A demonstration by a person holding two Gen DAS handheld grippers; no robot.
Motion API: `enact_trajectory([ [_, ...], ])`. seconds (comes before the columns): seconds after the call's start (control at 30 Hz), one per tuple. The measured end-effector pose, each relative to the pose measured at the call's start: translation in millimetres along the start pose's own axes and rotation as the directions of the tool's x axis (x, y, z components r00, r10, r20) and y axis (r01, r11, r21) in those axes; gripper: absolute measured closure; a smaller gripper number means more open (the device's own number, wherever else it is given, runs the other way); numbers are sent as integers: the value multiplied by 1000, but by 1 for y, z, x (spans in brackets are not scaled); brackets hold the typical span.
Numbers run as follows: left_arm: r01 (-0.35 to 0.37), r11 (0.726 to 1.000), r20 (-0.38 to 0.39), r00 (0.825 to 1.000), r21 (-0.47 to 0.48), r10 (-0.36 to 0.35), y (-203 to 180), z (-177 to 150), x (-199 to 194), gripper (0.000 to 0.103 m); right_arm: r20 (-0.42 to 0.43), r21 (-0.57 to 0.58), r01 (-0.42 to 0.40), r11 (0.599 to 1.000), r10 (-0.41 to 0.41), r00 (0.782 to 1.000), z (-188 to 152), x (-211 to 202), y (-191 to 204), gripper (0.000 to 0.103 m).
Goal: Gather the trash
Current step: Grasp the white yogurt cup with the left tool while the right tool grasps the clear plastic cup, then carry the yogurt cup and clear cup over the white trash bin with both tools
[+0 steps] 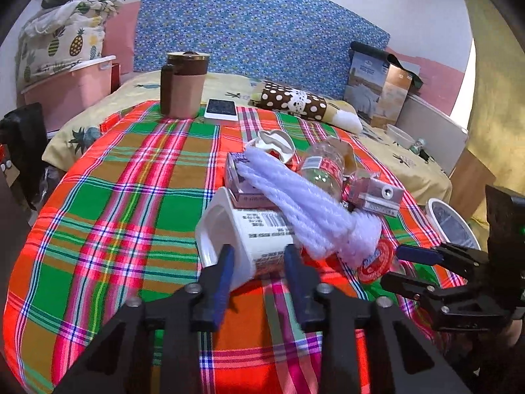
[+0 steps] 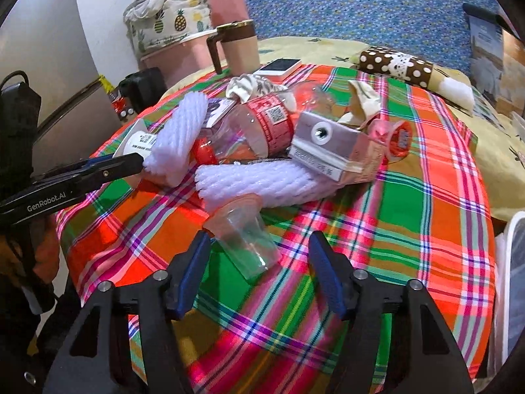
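A pile of trash lies on the plaid cloth (image 1: 131, 197): a white cup with a barcode label (image 1: 249, 239), white foam netting (image 1: 305, 210), a crushed clear bottle with a red label (image 1: 323, 170), a pink carton (image 1: 377, 197). My left gripper (image 1: 259, 256) is open, its fingers on either side of the white cup. My right gripper (image 2: 259, 246) is open around a clear plastic cup (image 2: 246, 236) lying on its side; the foam netting (image 2: 262, 180), bottle (image 2: 262, 124) and carton (image 2: 331, 151) lie just beyond. The right gripper also shows at the right of the left wrist view (image 1: 403, 262).
A brown-lidded mug (image 1: 182, 85) and a phone (image 1: 221, 109) sit at the cloth's far edge. A polka-dot pillow (image 1: 295, 100) lies on the bed behind. A white bin (image 1: 449, 223) stands at the right of the table. A pink tub (image 1: 69, 85) is at the far left.
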State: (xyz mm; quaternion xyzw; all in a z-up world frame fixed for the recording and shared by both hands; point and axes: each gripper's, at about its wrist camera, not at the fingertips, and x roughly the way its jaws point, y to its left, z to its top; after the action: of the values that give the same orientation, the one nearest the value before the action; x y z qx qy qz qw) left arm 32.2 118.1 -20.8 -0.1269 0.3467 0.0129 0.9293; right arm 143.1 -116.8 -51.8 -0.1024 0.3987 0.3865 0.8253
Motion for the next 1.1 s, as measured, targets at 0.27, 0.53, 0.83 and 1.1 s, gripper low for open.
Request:
enact_trajectory([
  [0.27,2,1000,-17,1000,18,-2,-7,-4,4,89,-1,-2,-12,1000,12,1000,-2,-2,1,67],
  [0.53,-10,1000,2,1000,10,10,-15,-5,-12,91,43,26,-17,1000,16,999,-10,-16,1,69],
  [0.83,3,1000,28,1000,8,-3,-35,-8,-39,91,95,70,-7,998,0,996,-17,-35,-8,69],
  [1.1,71,995,29,997,66,-73,-74,-5,-43,91,140,134,34,990,-53,989,-23,-53,-26,69],
])
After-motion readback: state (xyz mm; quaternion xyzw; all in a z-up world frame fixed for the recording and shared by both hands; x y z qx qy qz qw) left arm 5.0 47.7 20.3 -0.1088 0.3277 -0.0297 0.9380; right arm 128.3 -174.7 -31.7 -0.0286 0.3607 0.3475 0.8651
